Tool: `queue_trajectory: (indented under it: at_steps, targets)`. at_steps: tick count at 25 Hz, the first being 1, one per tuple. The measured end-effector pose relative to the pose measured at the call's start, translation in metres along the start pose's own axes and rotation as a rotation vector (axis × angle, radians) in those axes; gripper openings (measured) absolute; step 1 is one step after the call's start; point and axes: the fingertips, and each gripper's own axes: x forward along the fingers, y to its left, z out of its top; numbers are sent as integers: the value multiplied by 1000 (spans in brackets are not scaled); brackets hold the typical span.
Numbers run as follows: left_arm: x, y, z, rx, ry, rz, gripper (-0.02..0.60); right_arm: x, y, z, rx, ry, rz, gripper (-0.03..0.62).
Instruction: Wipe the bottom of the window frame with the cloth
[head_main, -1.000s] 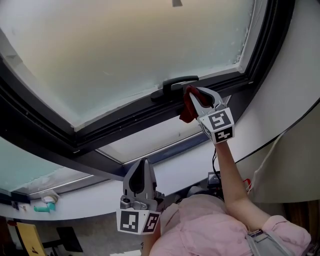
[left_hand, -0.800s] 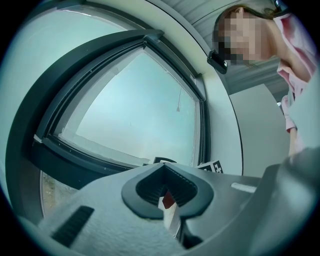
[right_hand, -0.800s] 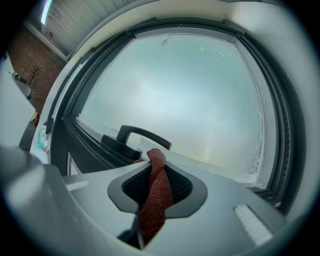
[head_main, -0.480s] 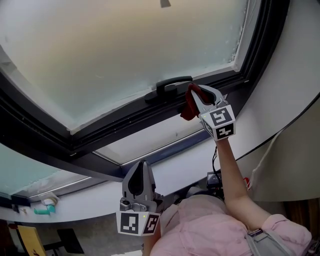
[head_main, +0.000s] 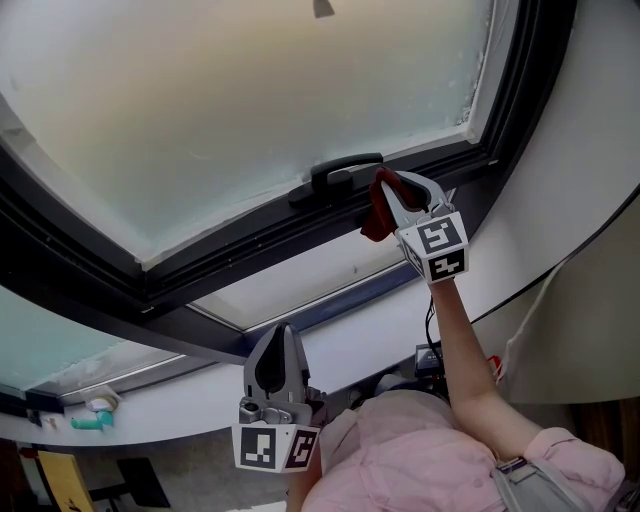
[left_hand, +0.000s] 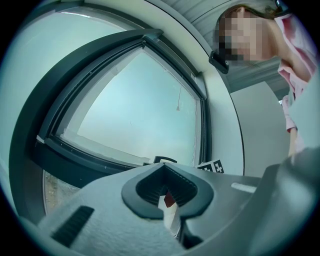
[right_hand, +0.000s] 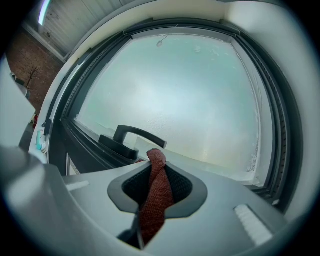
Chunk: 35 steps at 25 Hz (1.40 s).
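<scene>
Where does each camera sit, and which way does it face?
Head view: on the person's head, facing the window frame; shows left tool, right tool and right arm.
Left gripper view: on the left tool, along its shut jaws toward the pane; pink sleeve at right.
Right gripper view: on the right tool, past its clamped cloth toward the pane.
Shared: the handle, in all three.

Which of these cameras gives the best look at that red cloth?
The right gripper view: the cloth fills the middle, close up, pinched between the jaws of the right gripper. The head view shows it as a small red bunch beside the window handle. The left gripper view catches only a red sliver far off.
</scene>
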Motion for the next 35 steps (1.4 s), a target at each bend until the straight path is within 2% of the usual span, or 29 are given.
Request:
queue_trajectory:
  at_steps: [6, 12, 16, 26, 35]
  targets:
    - [5, -5, 0, 9, 3, -12, -2, -2, 1, 0, 20, -16, 8, 57]
    - [14, -10, 0, 13, 1, -28, -2, -3, 3, 2, 2, -44, -39, 57]
    - [23, -15, -1, 14, 1, -38, -2, -2, 1, 1, -3, -40, -39, 57]
    - [60, -35, -15, -4, 30, -69, -2, 0, 2, 3, -20, -23, 49, 58]
    - [95, -55, -38, -20, 62, -80, -2, -1, -15, -1, -17, -12, 126, 64]
